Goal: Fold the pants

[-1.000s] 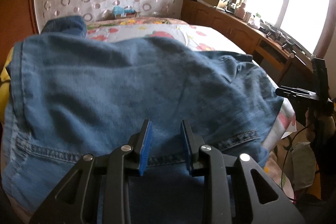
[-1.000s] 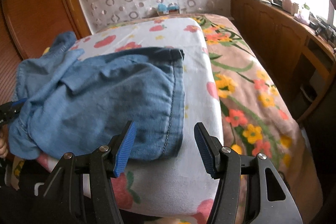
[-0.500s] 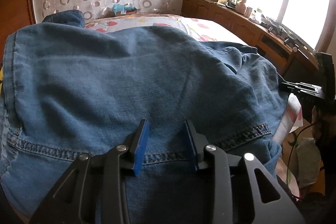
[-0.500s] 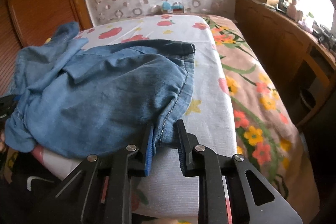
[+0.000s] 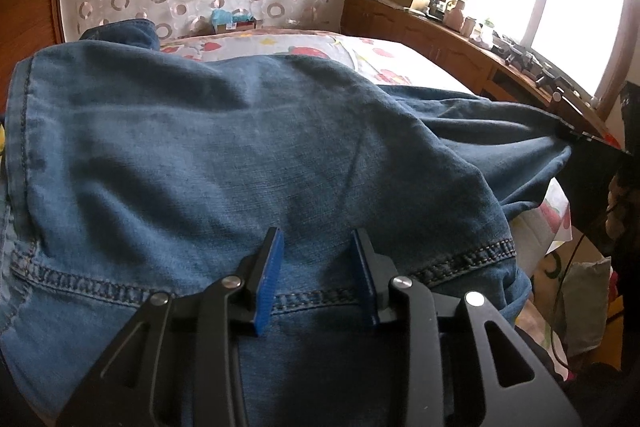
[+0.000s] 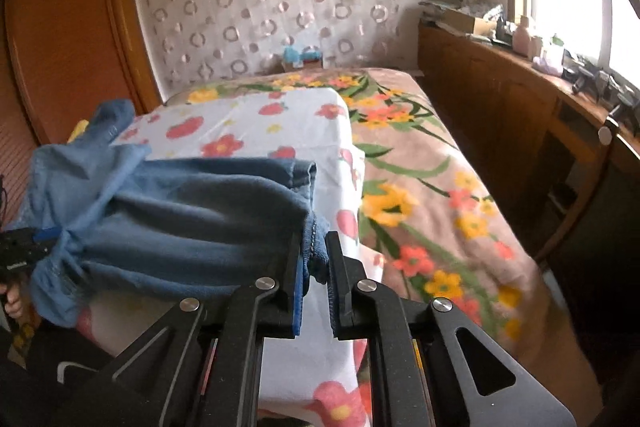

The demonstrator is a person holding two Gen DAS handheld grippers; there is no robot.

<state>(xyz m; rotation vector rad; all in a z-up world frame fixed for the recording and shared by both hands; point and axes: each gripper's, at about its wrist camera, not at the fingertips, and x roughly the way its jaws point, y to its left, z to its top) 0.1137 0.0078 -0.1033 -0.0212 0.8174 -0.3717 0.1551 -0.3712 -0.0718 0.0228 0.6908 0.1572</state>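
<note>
Right tongs (image 6: pixel 314 263), just closing, pinching hem of blue denim pants (image 6: pixel 192 219) at lower centre; left tongs (image 5: pixel 318 267) gripping bunched waistband. No legible writing.

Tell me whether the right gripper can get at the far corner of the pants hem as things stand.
Probably not: the right gripper, whose jaws have just been closing, is shut on the near corner of the pants; the far corner lies free beyond.

no text, label, brand, number or sign can be read in either view. the small boxes (image 5: pixel 234 21) at the head of the bed and the bottles (image 6: pixel 528 37) on the window ledge are too small and blurred to make out any print on them.
</note>
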